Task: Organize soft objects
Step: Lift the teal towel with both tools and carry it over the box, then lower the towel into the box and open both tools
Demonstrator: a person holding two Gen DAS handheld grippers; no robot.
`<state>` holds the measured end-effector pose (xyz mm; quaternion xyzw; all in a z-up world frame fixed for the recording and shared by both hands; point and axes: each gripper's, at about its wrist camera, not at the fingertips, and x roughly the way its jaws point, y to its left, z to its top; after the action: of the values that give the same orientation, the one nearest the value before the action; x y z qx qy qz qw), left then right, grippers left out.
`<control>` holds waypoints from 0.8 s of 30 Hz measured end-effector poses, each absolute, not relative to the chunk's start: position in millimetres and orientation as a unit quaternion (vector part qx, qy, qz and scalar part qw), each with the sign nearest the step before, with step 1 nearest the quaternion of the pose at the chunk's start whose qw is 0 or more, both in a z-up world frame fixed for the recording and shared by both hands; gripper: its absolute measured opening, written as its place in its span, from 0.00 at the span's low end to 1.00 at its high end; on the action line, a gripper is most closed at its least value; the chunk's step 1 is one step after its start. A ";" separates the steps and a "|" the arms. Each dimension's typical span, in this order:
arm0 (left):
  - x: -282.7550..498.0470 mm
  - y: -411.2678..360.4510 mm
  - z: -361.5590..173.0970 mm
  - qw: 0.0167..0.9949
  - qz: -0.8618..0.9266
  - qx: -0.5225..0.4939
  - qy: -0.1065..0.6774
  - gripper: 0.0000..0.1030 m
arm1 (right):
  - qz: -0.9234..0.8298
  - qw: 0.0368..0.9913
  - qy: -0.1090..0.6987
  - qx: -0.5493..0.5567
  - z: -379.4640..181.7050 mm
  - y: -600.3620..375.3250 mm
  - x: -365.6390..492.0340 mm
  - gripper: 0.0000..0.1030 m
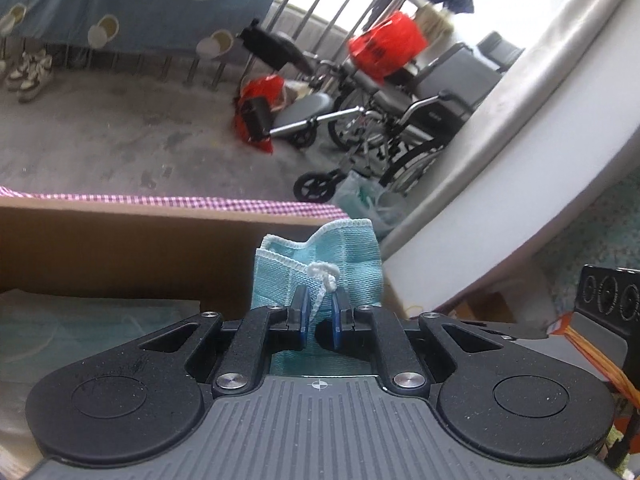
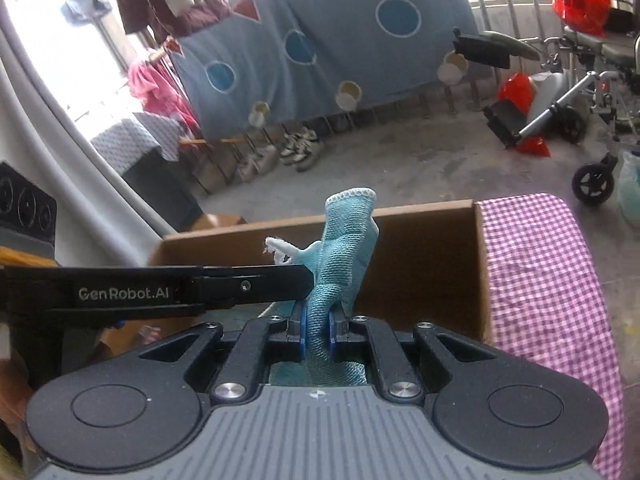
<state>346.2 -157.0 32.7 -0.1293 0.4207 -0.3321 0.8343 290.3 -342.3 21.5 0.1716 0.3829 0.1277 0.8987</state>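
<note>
Gripping one light-blue cloth (image 1: 320, 264) between them, both grippers hold it above one open cardboard box (image 1: 120, 248). The left gripper (image 1: 320, 312) has its jaws clenched on the cloth's lower part, where one white knotted loop (image 1: 324, 276) hangs from the hem; the cloth stands up in folds past the blue pads, its white-stitched edge on top. In the right wrist view, the right gripper (image 2: 318, 320) likewise has its jaws clamped on the cloth (image 2: 344, 248), which rises as a narrow twisted column, and the left gripper's black finger (image 2: 256, 284) reaches in from the left to the same cloth, just above the right one's pads. So one cloth, two grips, close together.

One pink-and-white checked covering (image 2: 540, 280) lies on the desk, touching the box's right wall (image 2: 482, 264) in the right view. Inside the box, the left view shows pale blue-green material (image 1: 80, 328), blurred; how many pieces I cannot tell.

On the concrete floor (image 1: 120, 140) beyond stand what look like two wheelchairs (image 1: 400, 128), overlapping. Two red plastic bags (image 1: 384, 44) show, one on a wheelchair and one on the floor. One blue sheet (image 2: 328, 40) with circles hangs over the railing, and a few light shoes (image 2: 300, 148) sit below it, their number unclear.
</note>
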 end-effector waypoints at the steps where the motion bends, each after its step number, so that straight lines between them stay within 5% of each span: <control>1: 350.1 -158.0 27.9 0.832 -0.331 -0.131 0.425 0.10 | 0.125 0.898 0.387 0.168 19.6 -342.0 291.2 0.10; 14: 374.8 -167.6 6.0 0.823 -0.307 -0.127 0.461 0.14 | 0.085 0.896 0.419 0.119 11.9 -340.3 301.5 0.14; 19: 376.5 -170.7 3.8 0.822 -0.292 -0.110 0.477 0.54 | 0.048 0.897 0.427 0.102 17.8 -341.5 298.9 0.22; 24: 369.4 -165.2 16.6 0.837 -0.279 -0.098 0.460 0.77 | 0.028 0.906 0.409 0.106 33.6 -351.9 285.5 0.46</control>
<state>369.4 -165.2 16.6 -0.0976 0.4599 -0.2791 0.8373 285.5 -351.9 33.6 0.1061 0.4088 0.0281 0.9060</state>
